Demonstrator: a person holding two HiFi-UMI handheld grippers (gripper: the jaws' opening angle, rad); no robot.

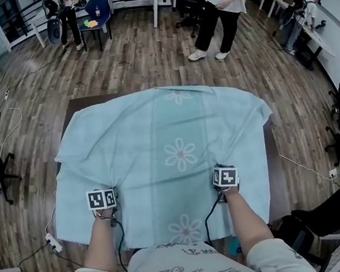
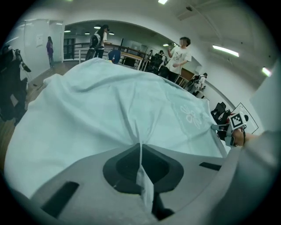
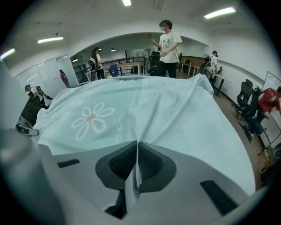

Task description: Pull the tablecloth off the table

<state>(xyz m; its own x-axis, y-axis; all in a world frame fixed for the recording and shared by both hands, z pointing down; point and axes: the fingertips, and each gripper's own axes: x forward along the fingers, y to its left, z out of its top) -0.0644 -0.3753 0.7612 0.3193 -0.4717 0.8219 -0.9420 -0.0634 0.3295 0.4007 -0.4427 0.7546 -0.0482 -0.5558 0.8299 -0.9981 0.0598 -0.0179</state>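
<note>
Tablecloth (image 1: 159, 146): pale teal with white flower prints (image 1: 180, 154), spread over the counter (image 1: 76, 107). It covers nearly the whole top. Dark brown wood shows only at the far left corner and in a strip along the right edge. The cloth hangs over the near edge and spills past the left side. The far right corner is puckered.

Left gripper (image 2: 140, 145): jaws together, clamped on a thin pinched fold of the cloth. The fold runs back between the pads, and creases fan out from the pinch across the cloth ahead.

Right gripper (image 3: 137, 143): same state. Jaws closed on a narrow ridge of cloth, with wrinkles running away from the grip.

Placement, head view: both grips sit on the near part of the cloth, one left and one right, well apart. One flower print lies ahead of and between them, another nearer the body. Each marker cube faces up over its hand. The left hand (image 1: 106, 216) and right hand (image 1: 227, 194) sit just behind the cubes, forearms reaching in from the bottom edge. Both grippers tilt down toward the cloth.

Surroundings: plank floor (image 1: 137, 63) all round. A person (image 1: 222, 4) in a white shirt and dark trousers stands beyond the far edge, well apart from the counter. A blue chair (image 1: 97, 9) stands farther back on the left.
</note>
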